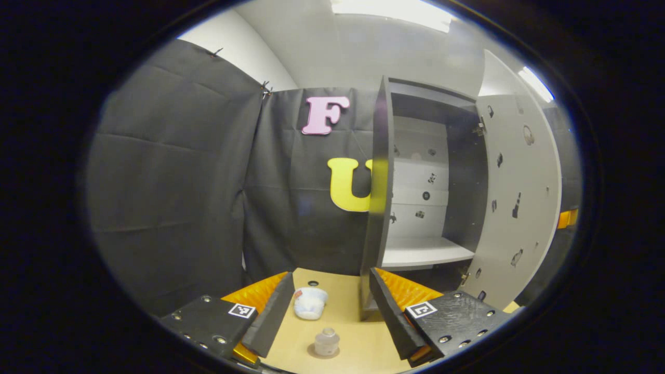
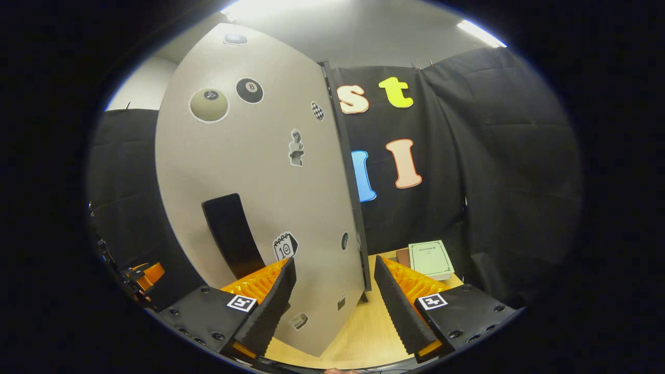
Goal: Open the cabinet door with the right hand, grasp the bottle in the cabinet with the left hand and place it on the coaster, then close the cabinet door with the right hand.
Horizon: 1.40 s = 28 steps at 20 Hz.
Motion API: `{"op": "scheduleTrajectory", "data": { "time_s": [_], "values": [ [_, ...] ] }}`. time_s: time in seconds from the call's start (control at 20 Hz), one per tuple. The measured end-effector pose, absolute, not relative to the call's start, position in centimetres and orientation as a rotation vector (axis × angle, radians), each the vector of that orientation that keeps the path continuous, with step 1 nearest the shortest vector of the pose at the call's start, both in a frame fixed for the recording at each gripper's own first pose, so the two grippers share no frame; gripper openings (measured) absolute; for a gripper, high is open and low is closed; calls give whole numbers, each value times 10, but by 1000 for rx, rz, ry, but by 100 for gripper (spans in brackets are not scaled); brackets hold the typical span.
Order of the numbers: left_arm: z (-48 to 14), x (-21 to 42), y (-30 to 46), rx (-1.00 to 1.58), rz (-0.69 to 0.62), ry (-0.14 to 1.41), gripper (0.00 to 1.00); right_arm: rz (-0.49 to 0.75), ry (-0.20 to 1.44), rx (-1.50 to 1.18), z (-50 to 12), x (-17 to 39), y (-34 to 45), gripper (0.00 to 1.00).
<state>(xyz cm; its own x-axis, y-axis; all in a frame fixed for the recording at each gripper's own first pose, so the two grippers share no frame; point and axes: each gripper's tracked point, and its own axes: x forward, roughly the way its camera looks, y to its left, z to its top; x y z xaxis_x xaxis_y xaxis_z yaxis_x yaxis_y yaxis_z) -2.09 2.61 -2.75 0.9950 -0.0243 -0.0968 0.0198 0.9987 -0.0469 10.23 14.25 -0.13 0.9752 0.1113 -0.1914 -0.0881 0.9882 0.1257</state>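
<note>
Readable writing is scarce: in the right gripper view the door (image 2: pixel 249 197) carries stickers, among them a black ball marked "8" (image 2: pixel 250 91), a calendar sticker marked "10" (image 2: pixel 284 245), a checkered disc and a small bust; print on the green booklet (image 2: pixel 430 258) is too small to read. The booklet lies on a brown item at the table's (image 2: pixel 363 332) far edge. A dark handle (image 2: pixel 231 234) sits on the door face. The right gripper (image 2: pixel 335 298) is spread wide, its fingers either side of the door's free edge without visibly pressing it. In the left gripper view the cabinet (image 1: pixel 415 208) stands open, the door (image 1: pixel 519 197) swung out to the right, its inner face dotted with stickers; more stickers mark the back panel, and the pale shelf (image 1: pixel 426 252) is bare. The dark side panel (image 1: pixel 378 197) rises just beyond the left gripper (image 1: pixel 332 306), whose fingers are spread apart and hold nothing. Between them, below on the table (image 1: pixel 348 291), the small clear bottle (image 1: pixel 327 341) stands upright on a round brown coaster (image 1: pixel 311 352). Beyond it lies a white crumpled object (image 1: pixel 310 303) with a red mark, apart from the bottle.
</note>
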Motion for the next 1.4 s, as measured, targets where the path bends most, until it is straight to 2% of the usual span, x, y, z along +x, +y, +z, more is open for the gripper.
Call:
{"op": "scheduleTrajectory", "data": {
  "time_s": [0.3, 0.6, 0.95, 1.2, 1.4],
  "values": [
    [-40, -4, 43, -48, -44, 118, 87, 154, 208, 116, -9, 123, 197, 97],
    [-35, -3, 41, -63, -93, 106, 88, 279, 225, 91, -20, 125, 271, 97],
    [-28, -10, 21, -39, -198, 93, 88, 207, 187, 69, -15, 123, 231, 97],
    [-29, -15, -5, -12, -287, 99, 87, 101, 167, 45, -14, 116, 164, 97],
    [-28, -21, -19, -49, -307, 118, 89, 48, 149, 61, -10, 111, 115, 97]
  ]
}}
